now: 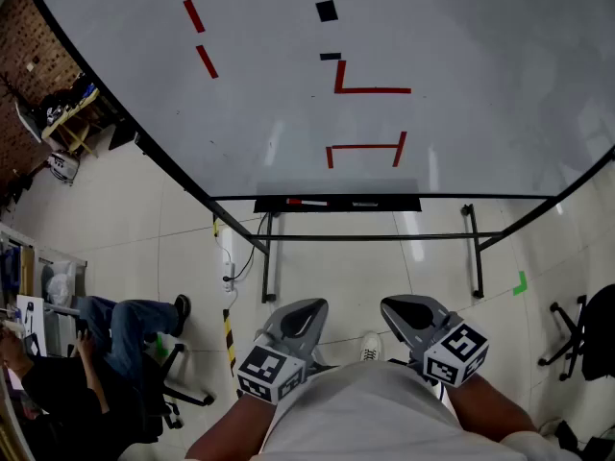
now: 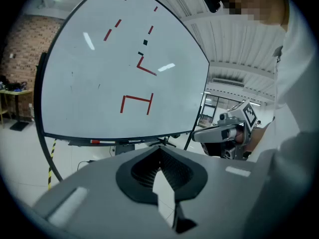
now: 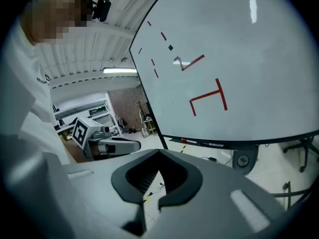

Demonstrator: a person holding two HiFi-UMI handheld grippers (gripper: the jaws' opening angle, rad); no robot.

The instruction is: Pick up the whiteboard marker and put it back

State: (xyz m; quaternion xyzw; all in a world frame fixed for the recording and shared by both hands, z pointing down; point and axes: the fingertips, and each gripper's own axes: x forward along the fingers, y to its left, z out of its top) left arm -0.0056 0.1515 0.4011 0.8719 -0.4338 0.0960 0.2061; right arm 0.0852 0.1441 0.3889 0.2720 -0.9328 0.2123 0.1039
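Observation:
A whiteboard (image 1: 288, 94) with red lines stands ahead of me. On its black tray (image 1: 336, 204) lies a white marker with a red cap (image 1: 306, 202), and a second marker (image 1: 365, 204) lies to its right. The red-capped marker (image 2: 99, 141) also shows in the left gripper view, and the same marker (image 3: 188, 142) in the right gripper view. My left gripper (image 1: 309, 307) and right gripper (image 1: 394, 307) are held close to my body, well short of the tray. Both are shut and hold nothing. Each sees the other: the right gripper (image 2: 219, 131), the left gripper (image 3: 119, 145).
The board's stand has legs (image 1: 270, 262) on the tiled floor beneath the tray. A person sits on an office chair (image 1: 120, 339) at the lower left. A yellow-black striped strip (image 1: 230, 332) runs near my left side. Another chair (image 1: 588, 339) stands at the right.

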